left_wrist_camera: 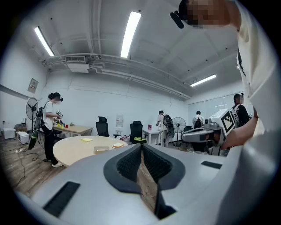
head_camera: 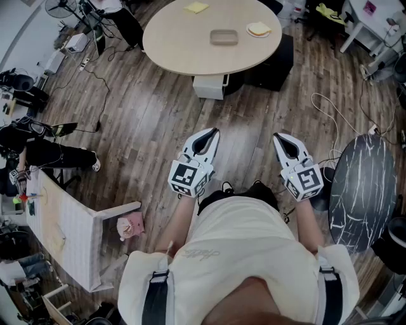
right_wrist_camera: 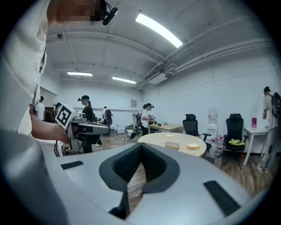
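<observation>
Head view shows left gripper [head_camera: 213,133] and right gripper [head_camera: 278,136] over the wood floor [head_camera: 158,120], well short of the round desk [head_camera: 171,44], where a clear container [head_camera: 224,37] and a plate [head_camera: 258,30] lie untouched. Left gripper view has its jaws together, empty; right gripper view shows likewise.

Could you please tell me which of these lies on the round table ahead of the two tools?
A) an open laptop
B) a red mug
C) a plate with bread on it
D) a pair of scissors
C: the head view shows a white plate with bread on the round table, next to a rectangular container and a yellow note pad.
</observation>
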Motion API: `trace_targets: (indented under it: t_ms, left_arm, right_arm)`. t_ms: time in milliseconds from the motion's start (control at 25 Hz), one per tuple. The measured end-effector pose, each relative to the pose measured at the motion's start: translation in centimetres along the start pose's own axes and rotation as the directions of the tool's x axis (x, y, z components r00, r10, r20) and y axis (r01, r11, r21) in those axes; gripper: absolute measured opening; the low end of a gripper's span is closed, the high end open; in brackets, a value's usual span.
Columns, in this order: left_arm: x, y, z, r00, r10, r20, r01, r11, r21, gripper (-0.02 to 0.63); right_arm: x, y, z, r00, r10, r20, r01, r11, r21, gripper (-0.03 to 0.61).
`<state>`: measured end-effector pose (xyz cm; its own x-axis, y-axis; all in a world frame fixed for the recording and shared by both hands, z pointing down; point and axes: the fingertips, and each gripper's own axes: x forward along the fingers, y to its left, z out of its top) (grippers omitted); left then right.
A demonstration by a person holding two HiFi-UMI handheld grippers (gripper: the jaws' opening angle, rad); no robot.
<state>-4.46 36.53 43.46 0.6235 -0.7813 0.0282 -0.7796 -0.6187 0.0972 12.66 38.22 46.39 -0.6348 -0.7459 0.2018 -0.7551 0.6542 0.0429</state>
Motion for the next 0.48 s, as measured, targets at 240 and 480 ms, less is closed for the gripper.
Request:
trace_targets:
  t_ms: [240, 480]
  left_arm:
    - [0.32, -0.32, -0.23, 1.000, 0.002, -0.007, -0.002, 1.000, -0.005, 0.032]
    - [0.03, 0.52, -0.77, 1.000, 0.023, -0.012, -0.023, 1.000, -0.013, 0.032]
  right_arm:
    - [-0.16, -0.49, 0.32, 1.000, -0.010, 0.030, 0.009, 1.000, 0.020, 0.006]
    - [0.27, -0.30, -0.14, 1.000, -0.015, 0.023, 0.014, 1.000, 0.022, 0.008]
